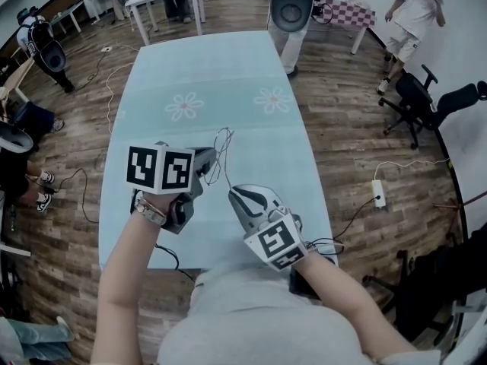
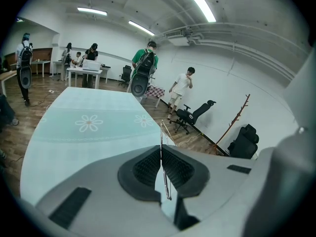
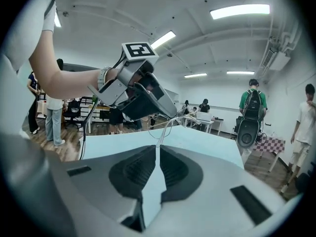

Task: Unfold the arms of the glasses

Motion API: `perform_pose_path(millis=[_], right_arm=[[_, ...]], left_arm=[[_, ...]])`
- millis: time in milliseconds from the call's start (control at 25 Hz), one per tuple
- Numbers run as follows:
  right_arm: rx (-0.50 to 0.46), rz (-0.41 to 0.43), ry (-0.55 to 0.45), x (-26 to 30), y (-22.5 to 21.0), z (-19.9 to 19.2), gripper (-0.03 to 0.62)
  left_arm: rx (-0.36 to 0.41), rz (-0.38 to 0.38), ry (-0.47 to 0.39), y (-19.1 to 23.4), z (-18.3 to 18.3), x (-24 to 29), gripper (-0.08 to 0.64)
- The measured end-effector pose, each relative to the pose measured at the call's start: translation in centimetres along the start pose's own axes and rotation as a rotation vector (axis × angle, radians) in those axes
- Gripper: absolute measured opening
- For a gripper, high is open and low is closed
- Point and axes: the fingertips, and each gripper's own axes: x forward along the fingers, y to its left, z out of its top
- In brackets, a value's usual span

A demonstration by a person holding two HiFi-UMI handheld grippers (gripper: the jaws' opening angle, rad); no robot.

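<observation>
A: Starting on our left, what do we hold in the left gripper (image 1: 205, 164)?

B: Its jaws are pressed together on a thin wire part of the glasses (image 1: 222, 155). In the left gripper view that wire (image 2: 161, 137) stands upright between the pads (image 2: 145, 169) and pokes out above them.

A: Where are the glasses?

B: We hold them in the air between our 2 grippers, above the near part of the table (image 1: 213, 67), close in front of us.

A: Which way do they run?

B: In the head view their long line goes roughly far to near, from beside the left gripper back toward the right gripper (image 1: 236, 194). In the right gripper view we see 1 thin arm (image 3: 165, 130) climb from our jaws up and away to the left gripper, leaning slightly rightward.

A: And the right gripper's grip?

B: It is almost fully closed, pinching the near end of that arm.

A: How much room do we have?

B: Plenty ahead: the far half of the table carries only 2 flower prints (image 1: 184, 106). Its left and right edges lie well apart from both grippers, while the near edge sits just under our wrists. The people and chairs stand on the floor, well away from the table.
</observation>
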Motion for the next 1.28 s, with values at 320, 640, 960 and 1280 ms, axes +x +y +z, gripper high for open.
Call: perform_pose_path(millis=[320,640,960,1280], right_arm=[[-0.010,-0.055,-0.072,-1.2,-0.7,1.1,0.031],[0.015,-0.104,-0.089,-1.6,-1.5,1.3,0.031],[0.064,-0.208,-0.132,-2.8,-3.6,1.5,0.031],[0.168,-0.308,-0.157,-4.1,-6.2,1.1,0.031]], left_arm=[[-0.009,0.006,-0.011,0.6,0.2,-0.5,0.017],[-0.013,0.010,-0.013,1.4,0.1,-1.2,0.017],[-0.021,0.017,-0.014,1.9,-0.3,-1.8,0.017],[-0.001,0.004,0.000,1.2,-0.9,-2.0,0.015]])
